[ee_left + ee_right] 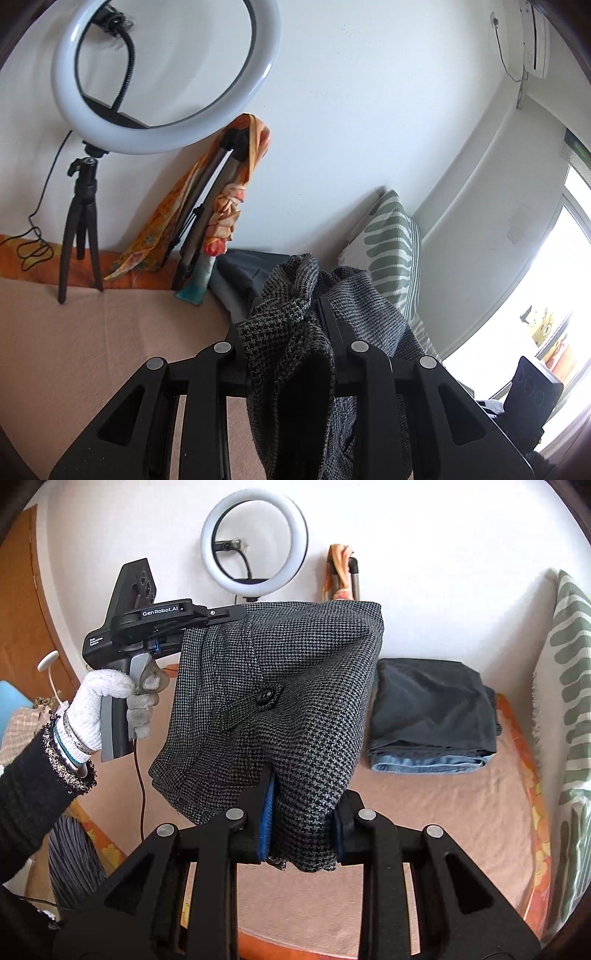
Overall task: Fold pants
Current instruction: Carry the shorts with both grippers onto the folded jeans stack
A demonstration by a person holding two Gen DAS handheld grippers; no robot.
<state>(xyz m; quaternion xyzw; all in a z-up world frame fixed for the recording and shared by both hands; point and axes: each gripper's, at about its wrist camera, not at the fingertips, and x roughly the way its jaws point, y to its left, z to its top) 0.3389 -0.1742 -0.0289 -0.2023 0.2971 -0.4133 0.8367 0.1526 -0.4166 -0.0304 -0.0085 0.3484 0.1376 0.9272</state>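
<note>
Bed (424, 805): folded stack (432, 712), perhaps jeans.

1. Left claw (236, 614): jaws clamped on pants (280, 686), pointing roughly level, raised above the bed.
2. Left hand (107, 705): white glove wrapped round the pistol grip, finger on trigger, black sleeve at wrist.
3. Right claw (301, 812): pads pinched on a fabric fold, angled downward.
</note>
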